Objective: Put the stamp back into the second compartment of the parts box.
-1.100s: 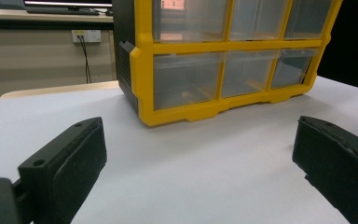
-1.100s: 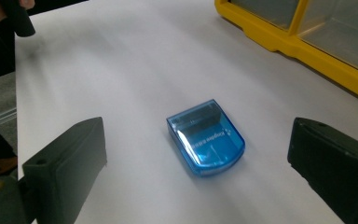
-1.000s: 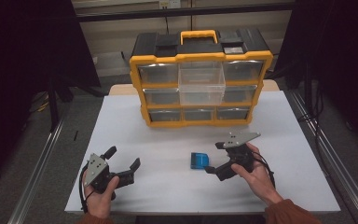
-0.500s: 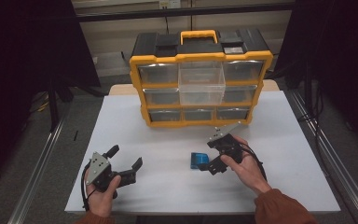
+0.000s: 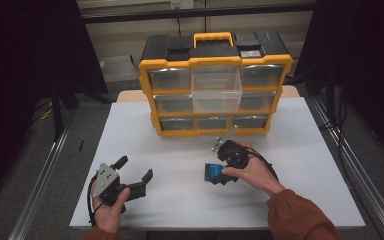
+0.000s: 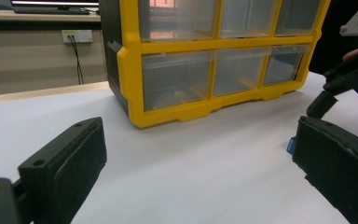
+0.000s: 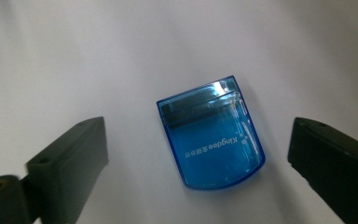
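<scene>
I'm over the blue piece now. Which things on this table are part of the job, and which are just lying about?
In the job:
- blue plastic case, flat on the table between the open jaws
- right gripper, above it

Not in use:
- yellow drawer organizer, middle drawer pulled out
- left gripper, open, resting at the table's near left

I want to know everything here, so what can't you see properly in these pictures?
- Blue box: in the right gripper view its see-through lid shows only a dark strip; the rest of its contents can't be told. In the high view the right gripper covers part of it.
- Organizer: drawer contents are too small and dim in the high view; the left gripper view cuts off its top.
- Left gripper: open, holding nothing.
</scene>
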A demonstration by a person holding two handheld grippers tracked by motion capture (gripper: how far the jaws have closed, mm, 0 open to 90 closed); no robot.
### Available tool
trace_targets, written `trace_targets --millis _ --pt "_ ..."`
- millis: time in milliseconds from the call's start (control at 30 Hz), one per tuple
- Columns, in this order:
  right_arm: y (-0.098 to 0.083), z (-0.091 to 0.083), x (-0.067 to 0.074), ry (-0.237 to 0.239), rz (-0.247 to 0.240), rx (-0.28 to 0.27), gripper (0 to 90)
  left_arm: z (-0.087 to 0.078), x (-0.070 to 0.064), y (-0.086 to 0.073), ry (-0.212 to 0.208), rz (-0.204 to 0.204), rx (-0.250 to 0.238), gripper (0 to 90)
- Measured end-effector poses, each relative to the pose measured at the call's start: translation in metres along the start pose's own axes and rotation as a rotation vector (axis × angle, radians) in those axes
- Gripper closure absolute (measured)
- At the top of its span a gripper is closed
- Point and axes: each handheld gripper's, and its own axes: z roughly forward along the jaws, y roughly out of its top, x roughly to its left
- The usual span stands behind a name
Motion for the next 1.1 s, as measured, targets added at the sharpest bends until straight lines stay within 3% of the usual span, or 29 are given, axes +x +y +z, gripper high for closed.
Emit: trace_targets --millis 67,133,200,300,500,533,567,667,700,767,800,867,933,967,1000,1033,1100 --pt "0.005 0.002 -0.003 0.006 -0.025 0.038 6.8 0.000 -0.001 0.000 -0.002 -0.002 0.004 3.1" --pt "0.008 0.004 -0.004 0.004 -0.015 0.064 6.7 0.000 -0.001 0.000 -0.008 -0.003 0.003 3.0" --pt "0.010 0.006 -0.005 0.016 -0.042 0.081 14.2 0.000 -0.001 0.000 -0.002 0.006 0.004 3.1" --pt "0.011 0.009 -0.007 0.019 -0.062 0.095 18.4 -0.001 -0.001 0.000 0.002 0.009 0.013 3.1" --pt "0.011 0.015 -0.008 0.023 -0.034 0.150 24.5 0.000 -0.001 0.000 -0.005 -0.002 0.007 3.0" --pt "0.012 0.016 -0.009 0.036 -0.036 0.151 25.9 0.000 -0.001 0.000 0.007 0.002 0.012 3.1" --pt "0.011 0.018 -0.010 0.019 -0.063 0.130 27.2 0.001 -0.001 -0.001 0.003 -0.006 0.010 3.0" --pt "0.011 0.022 -0.011 0.051 -0.084 0.150 30.9 0.001 -0.001 -0.001 -0.001 -0.002 0.011 3.1" --pt "0.010 0.025 -0.010 0.023 -0.102 0.149 31.1 0.001 -0.002 -0.001 0.001 -0.004 0.009 3.1" --pt "0.011 0.025 -0.009 0.036 -0.095 0.162 32.7 0.001 -0.001 -0.001 -0.002 0.005 0.014 3.0" --pt "0.010 0.025 -0.010 0.027 -0.109 0.164 36.1 0.000 -0.001 -0.001 -0.003 0.007 0.018 3.1" --pt "0.009 0.024 -0.008 0.008 -0.085 0.155 38.0 0.001 -0.002 -0.001 0.002 0.006 0.014 3.1" --pt "0.009 0.024 -0.009 -0.002 -0.108 0.160 40.8 0.001 -0.002 -0.001 0.002 0.009 0.013 3.1" --pt "0.010 0.022 -0.005 -0.011 -0.065 0.202 41.4 0.001 -0.002 -0.001 0.003 0.009 0.015 3.0" --pt "0.009 0.024 -0.008 0.002 -0.124 0.165 41.8 0.001 -0.002 -0.001 0.002 0.007 0.014 3.1" --pt "0.009 0.024 -0.006 -0.017 -0.104 0.174 42.3 0.001 -0.002 -0.001 0.003 0.007 0.015 3.1" --pt "0.010 0.024 -0.006 -0.023 -0.119 0.175 42.4 0.001 0.000 -0.001 -0.007 0.015 0.018 3.1"
